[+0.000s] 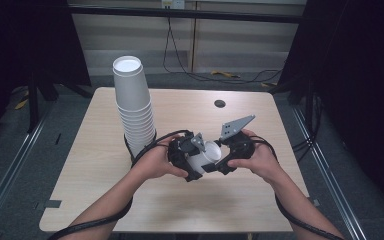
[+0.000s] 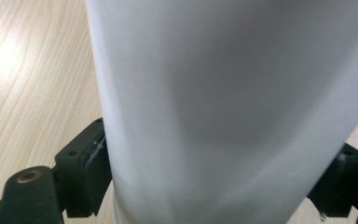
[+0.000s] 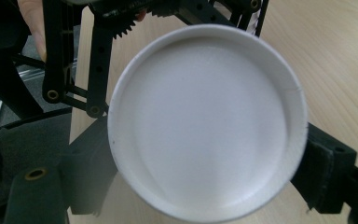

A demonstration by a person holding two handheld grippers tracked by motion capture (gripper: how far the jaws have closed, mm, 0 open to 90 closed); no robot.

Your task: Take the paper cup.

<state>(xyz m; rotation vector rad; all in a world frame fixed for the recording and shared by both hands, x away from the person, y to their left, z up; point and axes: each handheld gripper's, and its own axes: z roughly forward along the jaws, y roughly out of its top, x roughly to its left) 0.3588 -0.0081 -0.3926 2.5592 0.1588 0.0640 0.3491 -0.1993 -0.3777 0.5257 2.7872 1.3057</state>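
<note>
The paper cup (image 1: 206,155) hangs just above the bench (image 1: 100,165), left gripper (image 1: 192,155) clamping its wall and right gripper (image 1: 225,159) bracketing its base — a straight, gentle pull should avoid crushing it.

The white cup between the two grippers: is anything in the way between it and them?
No. The white cup lies sideways between both; the left gripper clamps its wall, and the right gripper flanks its base.
</note>
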